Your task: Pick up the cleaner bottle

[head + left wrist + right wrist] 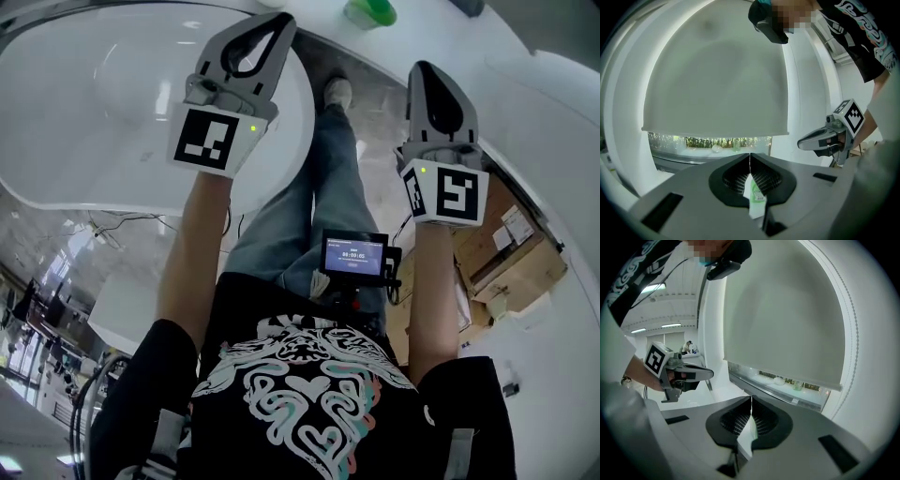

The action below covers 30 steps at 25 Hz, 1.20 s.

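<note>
Over the white curved desk [422,28] a person stands holding both grippers up side by side, well apart. Left gripper [279,23]: jaws fully together, tips meeting, nothing clamped. Right gripper [422,67]: same, closed and empty. The cleaner bottle [368,11], green, sits on the desk beyond both grippers, between them in the head view and touching neither. The left gripper view shows a green-and-white labelled bottle low through the hollow behind the closed tips. A small screen device [354,255] hangs at the person's waist, and cardboard boxes [511,253] lie on the floor to the right.
</note>
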Each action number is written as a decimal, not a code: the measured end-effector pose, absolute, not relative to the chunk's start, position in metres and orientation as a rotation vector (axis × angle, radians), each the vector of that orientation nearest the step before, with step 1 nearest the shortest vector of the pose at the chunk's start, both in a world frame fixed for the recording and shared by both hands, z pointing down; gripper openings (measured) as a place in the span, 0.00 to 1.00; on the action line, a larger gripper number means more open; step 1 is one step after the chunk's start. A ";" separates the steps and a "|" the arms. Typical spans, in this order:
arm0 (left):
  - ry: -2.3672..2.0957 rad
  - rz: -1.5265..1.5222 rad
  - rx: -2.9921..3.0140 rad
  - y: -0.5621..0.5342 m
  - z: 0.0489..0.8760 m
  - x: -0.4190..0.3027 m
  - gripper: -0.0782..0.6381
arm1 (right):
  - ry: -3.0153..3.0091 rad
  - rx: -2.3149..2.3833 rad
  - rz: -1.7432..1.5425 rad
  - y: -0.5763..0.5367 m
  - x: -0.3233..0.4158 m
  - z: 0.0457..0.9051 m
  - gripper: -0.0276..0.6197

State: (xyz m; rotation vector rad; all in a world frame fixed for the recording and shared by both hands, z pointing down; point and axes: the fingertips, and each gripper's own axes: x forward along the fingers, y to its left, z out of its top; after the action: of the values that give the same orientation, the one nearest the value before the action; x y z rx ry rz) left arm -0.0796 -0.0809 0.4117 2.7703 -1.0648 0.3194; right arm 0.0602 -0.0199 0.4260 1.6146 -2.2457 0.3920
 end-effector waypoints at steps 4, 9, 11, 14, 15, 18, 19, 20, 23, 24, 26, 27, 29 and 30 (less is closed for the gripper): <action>-1.052 0.332 2.776 -0.081 0.431 -0.077 0.13 | -2.207 1.595 0.402 -0.020 0.062 0.449 0.09; -1.031 0.351 2.787 -0.076 0.453 -0.072 0.13 | -2.190 1.585 0.407 -0.016 0.065 0.473 0.09; -1.019 0.367 2.795 -0.073 0.462 -0.069 0.13 | -2.187 1.579 0.413 -0.013 0.066 0.481 0.09; -1.003 0.394 2.800 -0.072 0.472 -0.066 0.13 | -2.187 1.573 0.423 -0.013 0.067 0.492 0.09; -0.992 0.404 2.810 -0.073 0.475 -0.064 0.13 | -2.184 1.572 0.430 -0.013 0.067 0.495 0.09; -0.926 0.476 2.857 -0.068 0.484 -0.058 0.13 | -2.172 1.558 0.449 -0.011 0.068 0.504 0.09; -0.903 0.506 2.873 -0.067 0.487 -0.056 0.13 | -2.169 1.552 0.448 -0.011 0.068 0.507 0.09; -0.882 0.531 2.889 -0.068 0.489 -0.054 0.13 | -2.168 1.544 0.444 -0.012 0.067 0.509 0.09; -0.836 0.606 2.928 -0.074 0.495 -0.053 0.13 | -2.166 1.519 0.439 -0.018 0.064 0.517 0.09; -0.827 0.626 2.928 -0.077 0.498 -0.052 0.13 | -2.166 1.512 0.444 -0.019 0.063 0.520 0.09; -0.804 0.645 2.918 -0.081 0.502 -0.051 0.13 | -2.164 1.501 0.461 -0.021 0.062 0.523 0.09; -0.787 0.656 2.917 -0.081 0.503 -0.050 0.13 | -2.163 1.495 0.471 -0.022 0.061 0.524 0.09; -0.742 0.680 2.923 -0.083 0.504 -0.048 0.13 | -2.169 1.480 0.492 -0.024 0.060 0.527 0.09; -0.718 0.690 2.925 -0.086 0.507 -0.047 0.13 | -2.173 1.471 0.501 -0.027 0.059 0.530 0.09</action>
State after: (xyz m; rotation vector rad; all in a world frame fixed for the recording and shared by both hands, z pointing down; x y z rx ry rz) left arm -0.0466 -0.0857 0.5072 2.9248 -0.7178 0.6895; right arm 0.0593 -0.0268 0.5300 1.4715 -2.1730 0.5015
